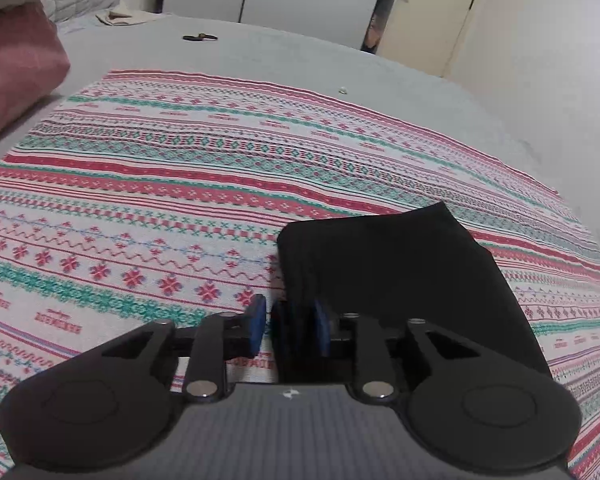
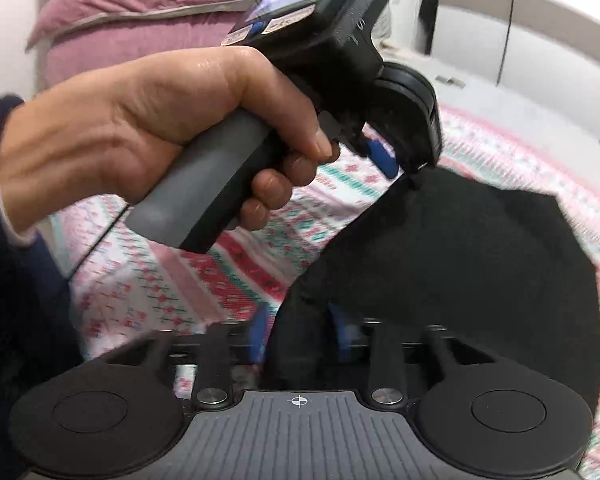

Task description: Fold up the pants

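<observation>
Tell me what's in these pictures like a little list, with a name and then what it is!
thing being folded: black pants, already a folded bundle
where: on a patterned cloth in pink, red and green, spread over a grey bed
left gripper: jaws closed on the near edge of the pants
right gripper: jaws on another pants edge, blurry
left hand: wrapped around the left gripper's handle
also there: pink pillow at one side, small dark object far back
</observation>
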`<state>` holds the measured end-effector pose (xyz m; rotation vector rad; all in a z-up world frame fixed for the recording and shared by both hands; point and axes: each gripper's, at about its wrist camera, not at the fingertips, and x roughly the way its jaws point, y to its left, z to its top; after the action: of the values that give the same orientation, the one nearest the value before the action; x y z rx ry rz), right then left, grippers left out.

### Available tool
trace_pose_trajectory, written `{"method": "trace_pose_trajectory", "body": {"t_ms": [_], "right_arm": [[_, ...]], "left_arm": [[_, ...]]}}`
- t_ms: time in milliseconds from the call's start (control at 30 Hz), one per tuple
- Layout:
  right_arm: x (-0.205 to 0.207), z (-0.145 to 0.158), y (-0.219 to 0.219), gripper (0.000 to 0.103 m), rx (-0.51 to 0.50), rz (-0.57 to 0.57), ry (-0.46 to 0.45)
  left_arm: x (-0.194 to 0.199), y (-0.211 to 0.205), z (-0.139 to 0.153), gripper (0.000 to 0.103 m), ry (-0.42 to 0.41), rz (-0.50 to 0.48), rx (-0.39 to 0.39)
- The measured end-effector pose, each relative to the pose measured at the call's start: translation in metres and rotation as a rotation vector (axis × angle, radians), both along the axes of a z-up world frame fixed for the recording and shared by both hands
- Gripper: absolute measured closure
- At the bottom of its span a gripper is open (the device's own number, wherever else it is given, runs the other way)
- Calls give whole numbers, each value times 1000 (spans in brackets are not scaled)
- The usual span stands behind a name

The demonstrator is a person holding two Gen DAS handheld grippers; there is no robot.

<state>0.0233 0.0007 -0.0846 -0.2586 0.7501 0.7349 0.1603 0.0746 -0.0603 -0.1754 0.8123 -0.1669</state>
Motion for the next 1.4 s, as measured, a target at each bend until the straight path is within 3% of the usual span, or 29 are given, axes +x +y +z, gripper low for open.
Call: {"method": "trace_pose_trajectory", "body": {"t_ms": [67,133,167,267,433,600,733,933,1333,1400], "right_arm": [[3,14,-11,54,53,21,37],[8,32,-28,50,113,23,35],[13,40,-39,47,132,5,25],[39,48,-75,45,125,-147,-11],[90,20,-118,45,69,-441,64],[111,-8,-130,45,74,-526,158],[110,-15,-124,45,16,-507,146],[113,-14,-132,45,12,-553,161],[133,-14,-181,41,216,-672,275],[135,-16,-186,41,231,-694,290]], "left_arm": [[-2,6,2,42,20,12,-24],[-6,12,4,21,29,23,-50],[-8,14,5,19,30,23,-55],[-12,13,1,18,51,9,-52],[-17,11,-7,8,91,-7,-67],[-15,6,-15,6,119,-21,-67],[-14,7,-17,6,128,-20,-80],[-16,10,-13,5,128,-8,-98],[-13,11,-25,0,192,-47,-241],[-13,8,-24,0,189,-50,-229]]}}
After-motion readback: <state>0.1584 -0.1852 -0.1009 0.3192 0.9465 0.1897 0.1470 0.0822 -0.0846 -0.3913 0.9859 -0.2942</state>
